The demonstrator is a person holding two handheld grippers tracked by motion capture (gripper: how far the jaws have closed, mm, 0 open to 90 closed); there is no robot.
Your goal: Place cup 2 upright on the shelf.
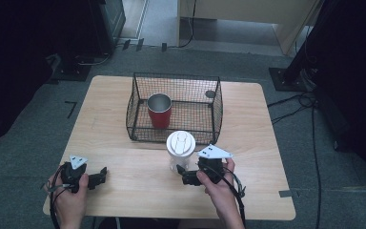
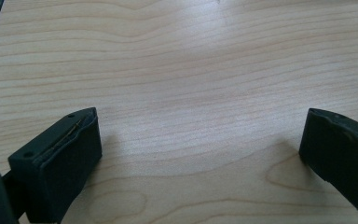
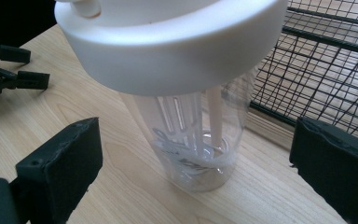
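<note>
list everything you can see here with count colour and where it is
table: 1, light wood, centre of the high view
wire basket: 1, black, far middle of the table
cup: 1, red with metal inside, upright in the basket
bottle: 1, clear with white lid, upright on the table just in front of the basket
left gripper: 1, black, low over the near left of the table, jaws open on nothing
right gripper: 1, black, jaws open, apart from the bottle between them
hands: 2, near edge, one on each gripper
</note>
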